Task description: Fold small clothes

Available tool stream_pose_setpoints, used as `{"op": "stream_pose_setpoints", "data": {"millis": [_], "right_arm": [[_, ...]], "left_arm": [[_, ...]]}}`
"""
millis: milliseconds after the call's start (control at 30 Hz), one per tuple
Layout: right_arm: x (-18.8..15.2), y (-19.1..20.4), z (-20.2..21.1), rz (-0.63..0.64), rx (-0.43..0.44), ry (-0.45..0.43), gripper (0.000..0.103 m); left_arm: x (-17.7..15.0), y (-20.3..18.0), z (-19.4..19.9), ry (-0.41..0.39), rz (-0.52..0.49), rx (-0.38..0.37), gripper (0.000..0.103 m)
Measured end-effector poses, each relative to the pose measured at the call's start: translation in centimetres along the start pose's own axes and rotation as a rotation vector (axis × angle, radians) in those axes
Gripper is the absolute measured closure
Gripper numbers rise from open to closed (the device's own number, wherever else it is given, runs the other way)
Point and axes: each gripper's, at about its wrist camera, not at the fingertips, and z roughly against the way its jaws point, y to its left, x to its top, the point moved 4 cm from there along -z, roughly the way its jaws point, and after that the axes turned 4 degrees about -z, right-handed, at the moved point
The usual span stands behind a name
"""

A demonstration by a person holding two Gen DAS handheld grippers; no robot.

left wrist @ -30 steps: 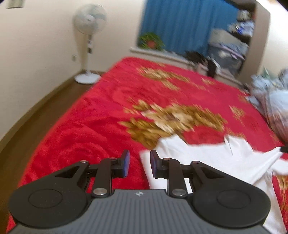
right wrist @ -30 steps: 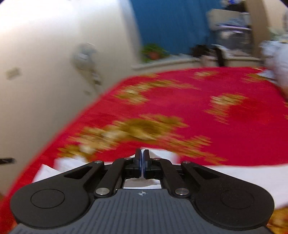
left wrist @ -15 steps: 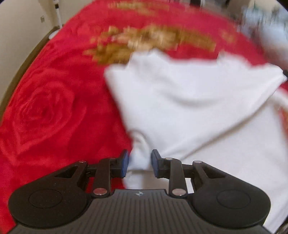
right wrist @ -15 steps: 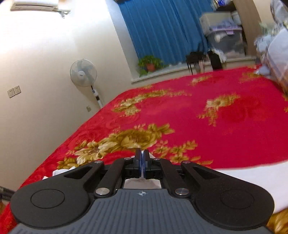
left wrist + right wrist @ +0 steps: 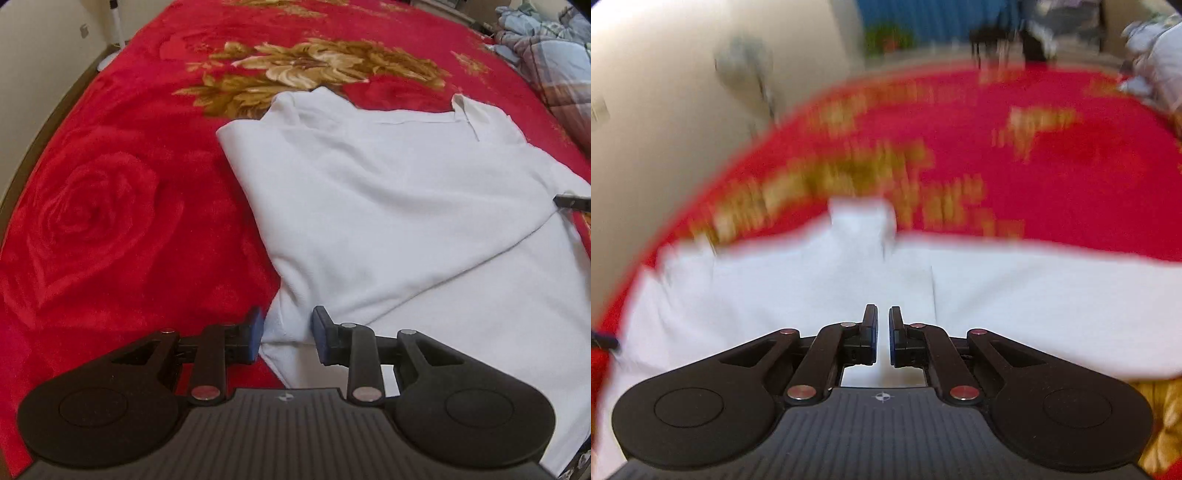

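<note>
Garment: a white garment [image 5: 388, 206] lies spread on the bed, partly folded, one flap laid diagonally over the rest; its collar end lies at the far side.
Bed: covered with a red blanket [image 5: 110, 221] patterned with roses and gold flowers; the garment lies on its near right part in the left wrist view.
Left hand-held gripper [image 5: 287, 334]: jaws apart, having just been opening; the near left edge of the garment, a small bunched fold, sits between the blue pads [image 5: 255, 336], and the pads do not visibly press on it.
Right hand-held gripper [image 5: 882, 334]: jaws a narrow slit apart, having just been opening; nothing is clamped between them, white cloth [image 5: 812, 288] lies beyond and under them. This view is blurred.
Other gripper in view: a dark tip [image 5: 570, 201] shows at the right edge of the left wrist view, at the garment's right side.
Bedding: a pale checked heap [image 5: 550, 55] lies at the far right of the bed.
</note>
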Motion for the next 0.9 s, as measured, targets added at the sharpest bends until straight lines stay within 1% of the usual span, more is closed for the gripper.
{"op": "stream_pose_setpoints", "data": {"millis": [33,67,100,133,200,267,367,400,433,467,533,567,600,633,667,700,733,767,800,833,867,900], "right_arm": [[-0.4,-0.5,-0.4,-0.017,-0.022,0.020,0.103],[-0.3,-0.8,0.1,-0.053,-0.011,0.007,0.103],[0.1,-0.7,0.8,-0.074,-0.005,-0.005,0.100],[0.6,-0.6,1.8,-0.074,-0.003,-0.047,0.098],[1.2,-0.5,3.5,-0.060,0.006,-0.122,0.098],[1.7,-0.9,4.2,-0.075,0.021,-0.154,0.098],[1.9,-2.3,4.4,-0.106,0.018,-0.168,0.098],[1.7,-2.8,4.6,-0.116,0.014,-0.169,0.098],[1.8,-3.3,4.5,-0.123,0.007,-0.167,0.098],[1.9,-3.8,4.6,-0.129,0.001,-0.165,0.098],[1.7,-4.9,4.9,-0.143,-0.009,-0.165,0.098],[1.5,-5.2,5.1,-0.148,-0.010,-0.167,0.098],[1.4,-5.7,5.5,-0.154,-0.011,-0.171,0.098],[1.3,-6.1,5.9,-0.158,-0.013,-0.176,0.098],[1.2,-6.6,6.2,-0.162,-0.017,-0.180,0.098],[1.1,-7.0,6.5,-0.168,-0.023,-0.184,0.098],[0.9,-7.6,6.9,-0.179,-0.031,-0.186,0.098],[0.8,-8.1,7.0,-0.191,-0.036,-0.185,0.098],[0.6,-8.7,7.2,-0.207,-0.040,-0.181,0.098],[0.4,-9.4,7.4,-0.225,-0.044,-0.176,0.098],[0.2,-10.0,7.5,-0.240,-0.048,-0.172,0.098],[0.0,-10.6,7.7,-0.257,-0.054,-0.170,0.098]], "left_arm": [[0.5,0.5,0.6,-0.036,0.037,-0.010,0.069],[1.1,1.0,1.3,-0.089,0.072,-0.013,0.069],[1.8,1.7,1.9,-0.146,0.120,-0.019,0.069],[2.5,2.5,2.2,-0.199,0.182,-0.039,0.068],[3.5,3.7,1.9,-0.248,0.277,-0.092,0.065],[4.0,4.4,0.8,-0.254,0.354,-0.098,0.065],[4.5,5.1,-1.6,-0.225,0.432,-0.121,0.062],[4.7,5.3,-2.5,-0.222,0.455,-0.138,0.065],[5.0,5.3,-2.9,-0.237,0.458,-0.167,0.100],[5.5,5.2,-2.7,-0.276,0.430,-0.168,0.100],[6.2,5.6,-1.0,-0.367,0.391,-0.062,0.099],[6.3,5.7,-0.6,-0.376,0.398,-0.036,0.099],[6.3,5.7,-0.2,-0.367,0.406,-0.012,0.098],[6.2,5.5,0.6,-0.357,0.395,0.032,0.098],[6.2,5.0,1.5,-0.372,0.361,0.084,0.097],[6.2,4.3,2.6,-0.399,0.320,0.115,0.097],[6.1,3.7,3.5,-0.413,0.291,0.110,0.096],[5.8,3.0,4.1,-0.414,0.274,0.074,0.095],[5.4,2.4,4.3,-0.396,0.263,0.021,0.093],[4.9,1.7,4.0,-0.356,0.250,-0.025,0.093],[4.3,1.1,3.3,-0.294,0.235,-0.049,0.093],[3.4,0.5,2.2,-0.215,0.212,-0.055,0.093]]}}
